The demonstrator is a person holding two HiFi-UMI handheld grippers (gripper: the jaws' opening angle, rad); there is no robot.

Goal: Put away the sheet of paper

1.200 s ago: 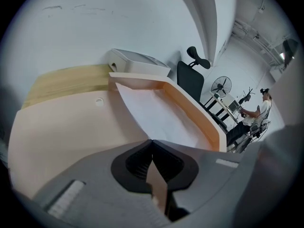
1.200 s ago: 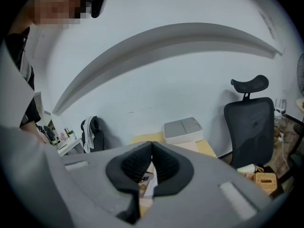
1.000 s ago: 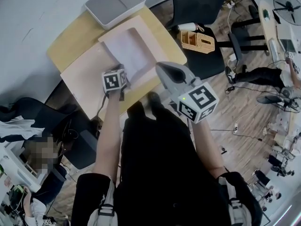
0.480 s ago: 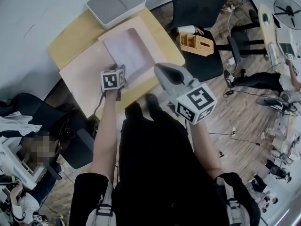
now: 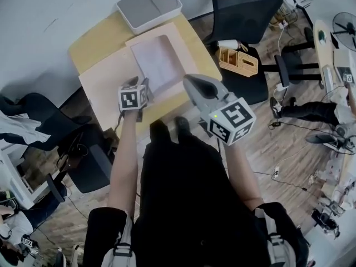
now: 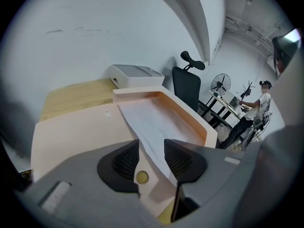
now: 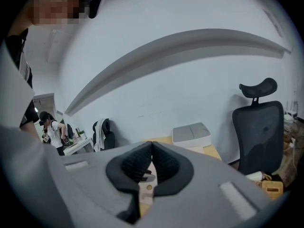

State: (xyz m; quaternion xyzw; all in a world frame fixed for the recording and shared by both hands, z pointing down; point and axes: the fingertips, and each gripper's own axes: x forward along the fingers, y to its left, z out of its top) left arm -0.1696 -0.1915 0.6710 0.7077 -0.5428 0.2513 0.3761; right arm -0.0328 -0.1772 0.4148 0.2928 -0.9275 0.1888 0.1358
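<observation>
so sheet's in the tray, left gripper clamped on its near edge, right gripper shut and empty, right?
Not quite. The left gripper isn't clamped: the left gripper view shows its jaws apart, having just been opening, with the pads off the sheet, which shows through the gap. The rest holds: the sheet lies in the tray, and the right gripper is shut and empty.

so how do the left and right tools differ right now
Left tool has just been opening: its jaws stand apart, pinching nothing, over the sheet of paper in the pink tray. Right tool has its jaws shut. Left tool tilts steeply down at the tray; right tool points nearly level. Both hold nothing.
</observation>
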